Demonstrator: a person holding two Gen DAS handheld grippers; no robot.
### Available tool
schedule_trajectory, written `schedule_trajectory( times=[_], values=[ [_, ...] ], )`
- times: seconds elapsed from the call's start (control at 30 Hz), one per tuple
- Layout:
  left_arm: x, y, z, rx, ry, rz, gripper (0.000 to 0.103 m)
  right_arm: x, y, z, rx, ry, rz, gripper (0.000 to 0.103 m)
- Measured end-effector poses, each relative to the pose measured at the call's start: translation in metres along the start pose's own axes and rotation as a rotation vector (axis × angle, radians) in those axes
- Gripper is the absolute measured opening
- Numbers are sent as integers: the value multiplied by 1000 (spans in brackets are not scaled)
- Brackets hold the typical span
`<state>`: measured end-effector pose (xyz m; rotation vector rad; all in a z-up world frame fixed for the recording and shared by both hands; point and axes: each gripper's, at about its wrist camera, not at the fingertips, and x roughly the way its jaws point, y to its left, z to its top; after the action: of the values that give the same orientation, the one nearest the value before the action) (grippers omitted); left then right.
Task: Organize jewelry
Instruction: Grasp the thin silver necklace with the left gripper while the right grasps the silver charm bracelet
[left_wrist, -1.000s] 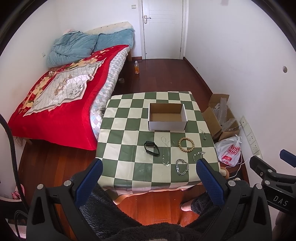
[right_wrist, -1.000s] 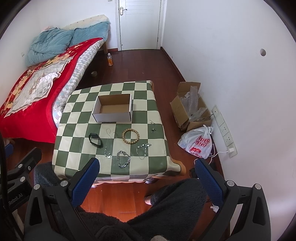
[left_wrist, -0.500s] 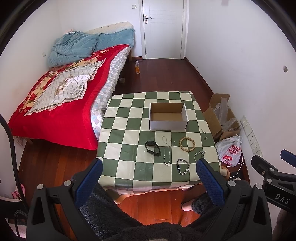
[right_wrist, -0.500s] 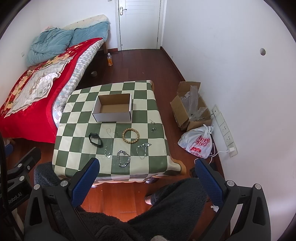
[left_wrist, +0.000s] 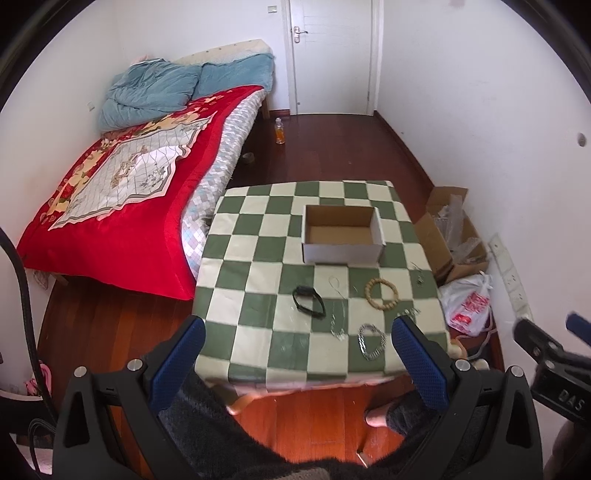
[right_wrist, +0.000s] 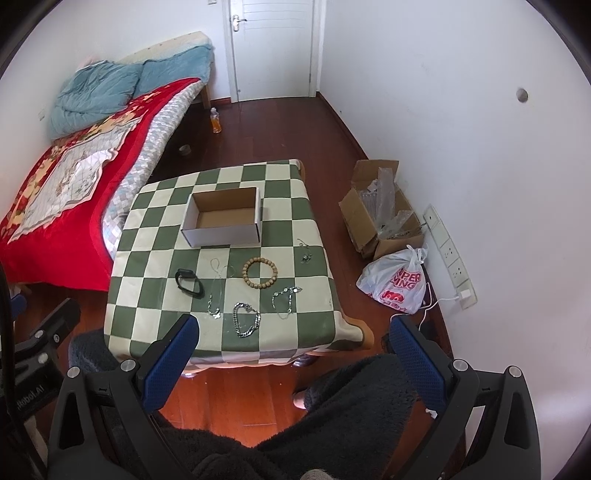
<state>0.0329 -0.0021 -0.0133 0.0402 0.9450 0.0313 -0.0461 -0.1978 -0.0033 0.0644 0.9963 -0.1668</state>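
An open, empty cardboard box (left_wrist: 341, 234) (right_wrist: 223, 217) stands on a green-and-cream checkered table (left_wrist: 258, 266) (right_wrist: 295, 206). In front of it lie a black band (left_wrist: 308, 301) (right_wrist: 189, 283), a thin chain necklace (left_wrist: 338, 302) (right_wrist: 216, 288), a wooden bead bracelet (left_wrist: 382, 291) (right_wrist: 261, 272), a silver chain bracelet (left_wrist: 371, 341) (right_wrist: 246, 319), a beaded silver bracelet (right_wrist: 286, 301) and small earrings (right_wrist: 304, 254). My left gripper (left_wrist: 297, 350) and right gripper (right_wrist: 293, 349) are both open and empty, held high above the table's near edge.
A bed with a red cover (left_wrist: 122, 192) stands left of the table. An open carton (right_wrist: 384, 210) and a white plastic bag (right_wrist: 397, 282) lie on the floor at the right by the wall. A bottle (left_wrist: 279, 131) stands near the door.
Both grippers have shifted slightly; the left view has tilted and drifted a little, with the table moving right in frame. The jewelry and box have not moved.
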Motion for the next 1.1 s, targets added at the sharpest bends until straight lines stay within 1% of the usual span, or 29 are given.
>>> schedule_trajectory(
  times=[0.07, 0.1, 0.2, 0.27, 0.33, 0.4, 0.43, 0.47, 0.5, 0.53, 0.6, 0.67, 0.73, 0.8, 0.87, 0.97, 1.1],
  values=[
    [18, 0, 9, -4, 11, 17, 103, 14, -5, 3, 27, 15, 0, 103],
    [33, -1, 16, -8, 23, 38, 103, 23, -8, 6, 40, 23, 2, 103],
    [66, -4, 27, -8, 51, 70, 103, 56, -17, 18, 69, 55, 0, 103],
    [93, -7, 32, 1, 84, 97, 103, 83, -20, 26, 77, 85, 4, 103],
    [123, -10, 34, 15, 137, 130, 103, 112, -23, 35, 88, 126, 3, 103],
    [149, -13, 30, 28, 191, 137, 103, 144, -23, 41, 98, 164, -6, 103],
    [164, -14, 27, 34, 219, 152, 103, 160, -23, 44, 102, 187, -9, 103],
    [175, -16, 23, 42, 248, 153, 103, 181, -22, 45, 108, 220, -7, 103],
    [192, -17, 17, 52, 286, 154, 103, 199, -24, 44, 115, 253, -10, 103],
    [197, -20, 12, 58, 310, 163, 103, 217, -25, 42, 120, 285, -6, 103],
    [220, -24, -3, 72, 370, 167, 103, 257, -25, 36, 135, 362, 5, 103],
    [238, -29, -15, 87, 417, 170, 103, 289, -23, 26, 144, 423, 12, 101],
    [252, -34, -25, 106, 452, 176, 103, 321, -22, 14, 153, 488, 14, 94],
    [264, -39, -33, 118, 479, 177, 103, 343, -19, 2, 161, 535, 17, 88],
    [275, -43, -38, 127, 491, 177, 103, 363, -14, -8, 155, 563, 14, 87],
    [286, -48, -42, 141, 502, 183, 103, 380, -2, -15, 125, 583, 13, 81],
    [293, -50, -43, 148, 503, 186, 103, 388, 10, -20, 74, 589, -10, 74]
  ],
)
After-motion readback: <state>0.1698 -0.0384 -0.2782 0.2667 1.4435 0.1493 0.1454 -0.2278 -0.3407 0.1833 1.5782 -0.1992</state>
